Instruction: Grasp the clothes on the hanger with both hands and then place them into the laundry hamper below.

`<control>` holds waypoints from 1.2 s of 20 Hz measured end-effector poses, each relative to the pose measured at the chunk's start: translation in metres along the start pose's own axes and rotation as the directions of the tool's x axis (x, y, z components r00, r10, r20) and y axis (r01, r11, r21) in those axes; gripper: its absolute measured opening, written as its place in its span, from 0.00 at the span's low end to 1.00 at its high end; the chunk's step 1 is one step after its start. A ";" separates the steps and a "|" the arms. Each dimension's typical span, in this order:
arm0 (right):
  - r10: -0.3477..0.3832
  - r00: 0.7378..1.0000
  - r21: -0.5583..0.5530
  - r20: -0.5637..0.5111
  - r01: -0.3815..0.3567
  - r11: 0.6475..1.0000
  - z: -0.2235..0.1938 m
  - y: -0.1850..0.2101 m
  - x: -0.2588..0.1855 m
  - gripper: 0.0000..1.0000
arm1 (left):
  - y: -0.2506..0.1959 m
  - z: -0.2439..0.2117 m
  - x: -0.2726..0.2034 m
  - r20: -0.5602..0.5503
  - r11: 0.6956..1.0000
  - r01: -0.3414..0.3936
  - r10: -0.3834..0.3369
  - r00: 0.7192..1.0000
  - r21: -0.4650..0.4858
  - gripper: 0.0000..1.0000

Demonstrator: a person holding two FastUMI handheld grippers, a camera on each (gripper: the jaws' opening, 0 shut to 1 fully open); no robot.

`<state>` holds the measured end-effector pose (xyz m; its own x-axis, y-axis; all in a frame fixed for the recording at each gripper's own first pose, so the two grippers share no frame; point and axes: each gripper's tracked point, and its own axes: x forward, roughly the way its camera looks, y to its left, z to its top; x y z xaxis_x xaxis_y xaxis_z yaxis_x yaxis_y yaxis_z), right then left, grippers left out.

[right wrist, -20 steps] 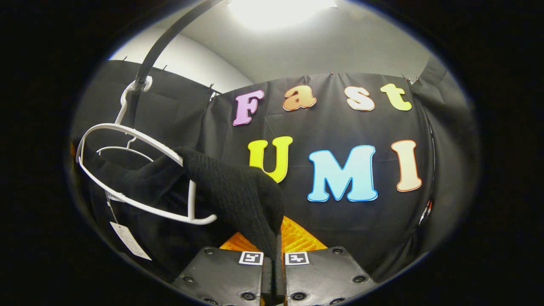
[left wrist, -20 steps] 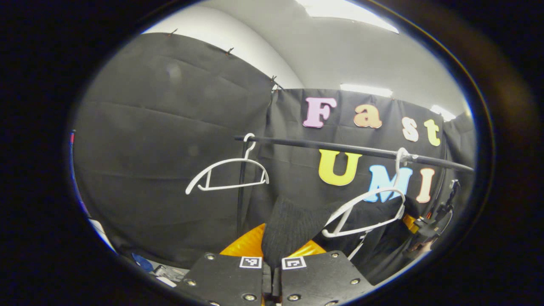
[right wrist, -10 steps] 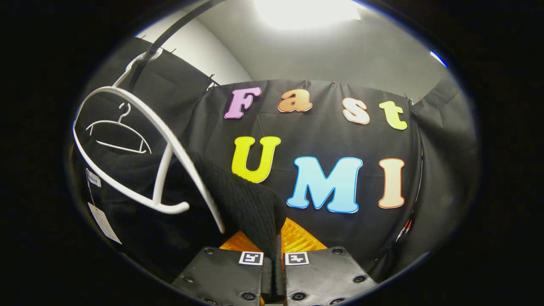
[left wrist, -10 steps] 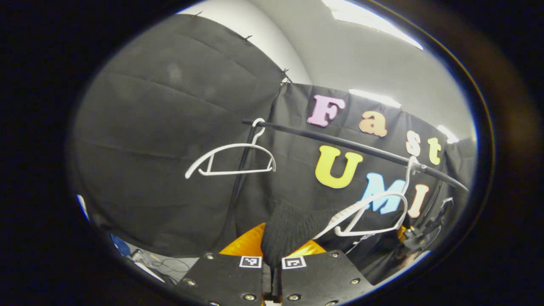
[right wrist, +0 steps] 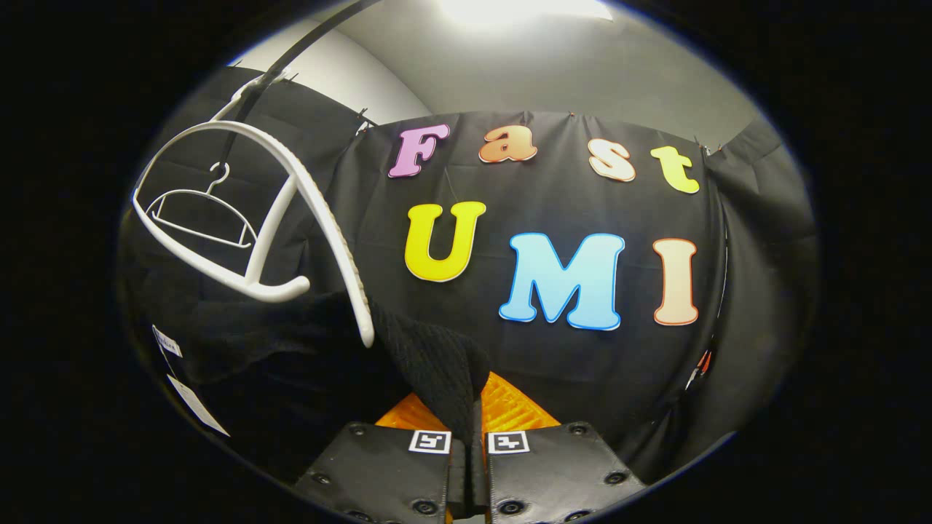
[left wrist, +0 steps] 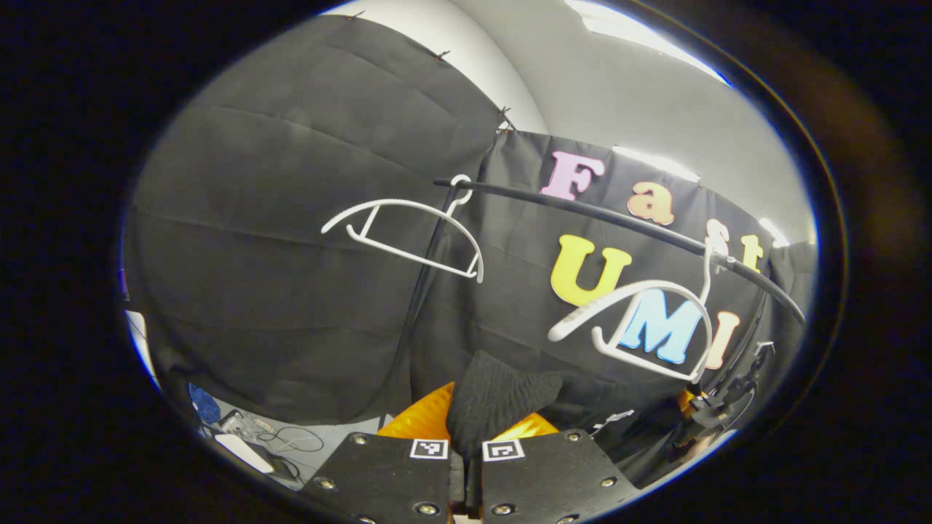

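Black knitted cloth, a single garment (left wrist: 502,397), hangs slack between two hand-held grippers, below the rail (left wrist: 604,218) and clear of both white plastic hangers. The left gripper (left wrist: 467,437) has its two fingers drawn together on one bunched end of the garment; in the right gripper view the right gripper (right wrist: 470,426) has its fingers closed the same way on the other end of the knit (right wrist: 429,364), which sags away to the left in dark folds.

Two hangers stay hooked on the one black rail: the nearer hanger (left wrist: 641,327) tilts bare just above the garment, and the farther hanger (left wrist: 408,225) also hangs bare, well apart along the rail. Two paper tags (right wrist: 193,404) dangle from the cloth at lower left of the right gripper view.

Much of the garment merges with the black backdrop, so its full shape is hard to make out. Cables and small items (left wrist: 255,444) lie on the floor at lower left, too small to tell apart.
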<state>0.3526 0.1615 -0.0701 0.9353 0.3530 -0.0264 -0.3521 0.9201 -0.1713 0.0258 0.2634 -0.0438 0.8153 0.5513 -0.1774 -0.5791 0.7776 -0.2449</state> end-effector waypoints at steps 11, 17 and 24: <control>-0.096 0.983 0.007 -0.159 0.099 0.995 -0.040 0.023 -0.118 0.01 | 0.030 -0.044 -0.024 -0.157 0.968 0.156 -0.126 0.980 0.198 0.02; -0.157 0.964 0.013 -0.214 0.164 0.986 -0.046 0.054 -0.174 0.05 | 0.005 -0.085 -0.005 -0.260 0.903 0.352 -0.288 0.922 0.245 0.02; -0.186 0.935 0.071 -0.302 0.216 0.974 -0.071 0.083 -0.215 0.05 | -0.043 -0.145 0.005 -0.365 0.797 0.567 -0.475 0.801 0.207 0.02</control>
<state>0.1248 0.1503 -0.1486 0.9508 0.1079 -0.2904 -0.1430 0.9844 -0.1025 0.0538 0.1888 -0.1725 0.9266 -0.0381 -0.3741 0.0011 0.9951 -0.0986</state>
